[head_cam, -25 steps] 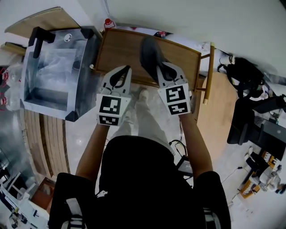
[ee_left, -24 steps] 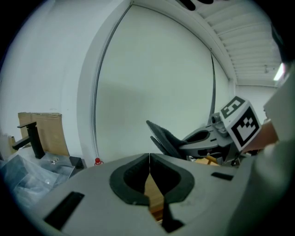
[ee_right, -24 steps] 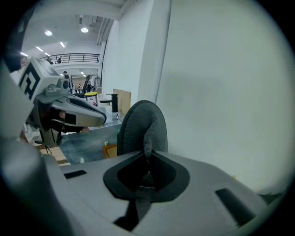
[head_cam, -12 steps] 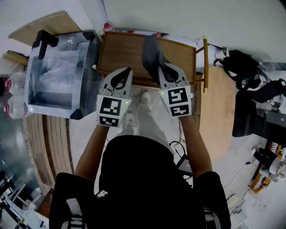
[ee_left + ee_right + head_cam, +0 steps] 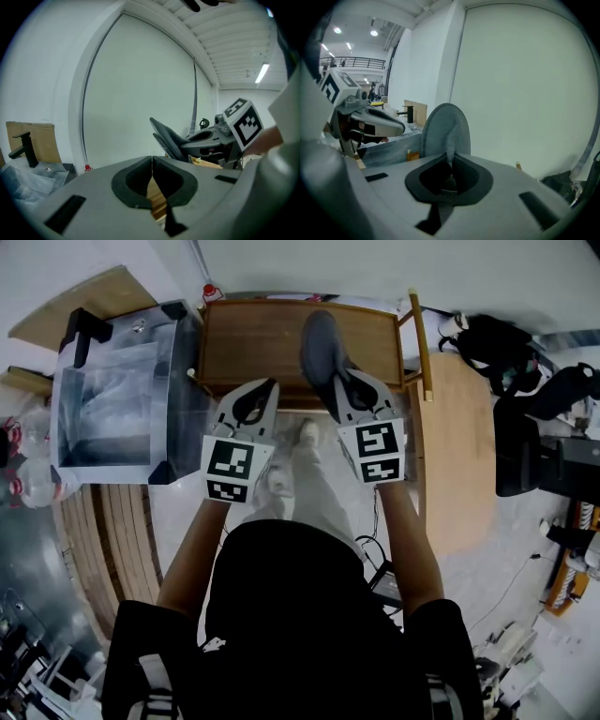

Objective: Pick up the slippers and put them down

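Observation:
A dark grey slipper (image 5: 322, 351) sticks up and forward from my right gripper (image 5: 339, 397), which is shut on its near end. In the right gripper view the slipper (image 5: 444, 127) rises as a rounded sole straight out of the closed jaws. From the left gripper view the slipper (image 5: 169, 138) looks like two stacked soles. It hangs above the brown wooden table (image 5: 251, 343). My left gripper (image 5: 266, 388) is beside it on the left, shut with nothing between its pads, and its jaws meet in the left gripper view (image 5: 152, 163).
A clear plastic box (image 5: 117, 399) with a black handle stands left of the wooden table. A round light-wood table (image 5: 461, 451) is at the right, with black bags (image 5: 511, 352) beyond it. A red-capped bottle (image 5: 212, 292) sits by the wall. The person's legs and shoes (image 5: 298, 442) are below the grippers.
Both grippers have moved a little forward and up together over the wooden table. The slipper stays in the right gripper, and the left stays shut and empty.

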Tool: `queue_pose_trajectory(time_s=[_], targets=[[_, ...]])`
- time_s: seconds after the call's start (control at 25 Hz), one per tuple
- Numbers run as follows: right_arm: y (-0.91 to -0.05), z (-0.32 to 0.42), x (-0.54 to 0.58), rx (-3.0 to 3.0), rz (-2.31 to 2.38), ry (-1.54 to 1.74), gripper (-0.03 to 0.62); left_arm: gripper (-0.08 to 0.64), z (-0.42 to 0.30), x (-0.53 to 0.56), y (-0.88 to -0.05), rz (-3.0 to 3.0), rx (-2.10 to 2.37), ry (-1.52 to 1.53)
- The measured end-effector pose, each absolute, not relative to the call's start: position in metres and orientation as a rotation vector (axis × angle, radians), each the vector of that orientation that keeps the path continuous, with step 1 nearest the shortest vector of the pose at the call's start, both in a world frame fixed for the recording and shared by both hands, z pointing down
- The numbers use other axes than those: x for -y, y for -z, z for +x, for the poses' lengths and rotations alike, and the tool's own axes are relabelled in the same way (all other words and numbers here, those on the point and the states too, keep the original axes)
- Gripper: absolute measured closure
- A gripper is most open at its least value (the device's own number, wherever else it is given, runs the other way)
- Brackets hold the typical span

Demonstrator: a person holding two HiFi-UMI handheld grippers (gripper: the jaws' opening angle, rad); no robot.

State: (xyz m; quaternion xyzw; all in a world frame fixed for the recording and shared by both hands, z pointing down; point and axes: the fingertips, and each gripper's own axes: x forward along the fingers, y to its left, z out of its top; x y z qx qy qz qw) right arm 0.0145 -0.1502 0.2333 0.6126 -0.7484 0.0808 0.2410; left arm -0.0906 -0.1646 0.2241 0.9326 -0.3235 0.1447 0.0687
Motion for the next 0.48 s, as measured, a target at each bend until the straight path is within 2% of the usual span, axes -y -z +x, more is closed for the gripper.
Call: queue_pose_trajectory(time_s=[0.48], targets=[[-0.242,0.054,0.104,1.937,1.822,-0.274,0.583,0.554,-0.047,0.134,-0.236,2.876,0.772,-0.476]])
